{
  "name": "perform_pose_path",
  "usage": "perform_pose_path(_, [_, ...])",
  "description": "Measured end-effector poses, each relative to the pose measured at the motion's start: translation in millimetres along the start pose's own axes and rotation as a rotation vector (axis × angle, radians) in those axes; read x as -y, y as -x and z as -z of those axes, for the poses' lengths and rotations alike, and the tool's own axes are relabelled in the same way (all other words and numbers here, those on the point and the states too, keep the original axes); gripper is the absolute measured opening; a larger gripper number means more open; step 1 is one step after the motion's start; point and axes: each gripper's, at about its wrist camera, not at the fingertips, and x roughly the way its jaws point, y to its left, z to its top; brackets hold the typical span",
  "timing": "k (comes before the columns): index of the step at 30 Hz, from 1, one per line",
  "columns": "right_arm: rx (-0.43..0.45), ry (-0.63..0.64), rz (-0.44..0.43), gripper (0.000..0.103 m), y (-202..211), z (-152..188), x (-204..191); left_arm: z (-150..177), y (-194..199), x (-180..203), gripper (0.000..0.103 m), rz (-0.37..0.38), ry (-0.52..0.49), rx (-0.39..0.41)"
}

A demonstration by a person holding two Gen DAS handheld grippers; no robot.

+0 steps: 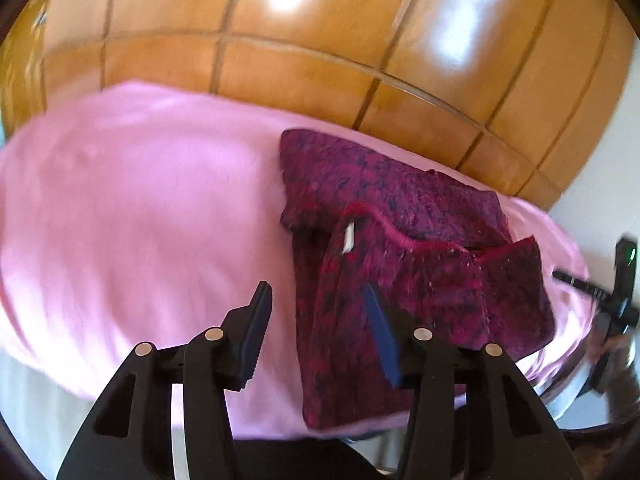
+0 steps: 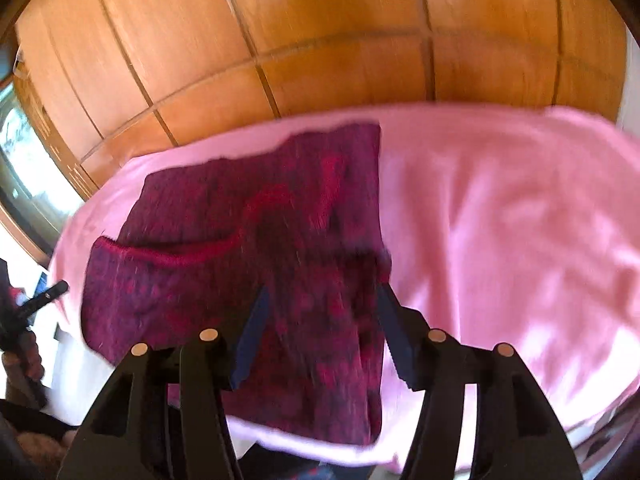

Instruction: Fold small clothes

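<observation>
- Fuzzy magenta-and-navy knitted garment [image 1: 400, 248]: lies on pink blanket [image 1: 140, 220], apparently partly folded, layers overlapping; further folding likely remains.
- Left gripper [image 1: 318, 332]: fingers spread, empty, above garment's near edge.
- Right gripper [image 2: 320, 332]: fingers spread, empty, over garment.

My right view is smeared — the garment [image 2: 260, 248] shows no clear weave. At my left view's right edge a dark device [image 1: 622, 280] is cut off and too blurred to name.
</observation>
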Motion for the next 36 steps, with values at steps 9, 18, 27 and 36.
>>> perform_pose_path(9, [0.0, 0.226, 0.135, 0.036, -54, -12, -43, -13, -44, 19, 0.047, 0.016, -0.17, -0.058])
perform_pose_path(18, [-0.006, 0.233, 0.118, 0.018, -41, -10, -42, -13, -28, 12, 0.013, 0.092, -0.105, -0.005])
perform_pose_path(27, [0.141, 0.07, -0.004, 0.018, 3, -60, -27, -52, 5, 9, 0.013, 0.119, -0.05, 0.14])
perform_pose_path(36, [0.172, 0.017, 0.092, 0.018, -65, -126, -24, -115, -62, 5, 0.012, 0.019, -0.025, 0.143])
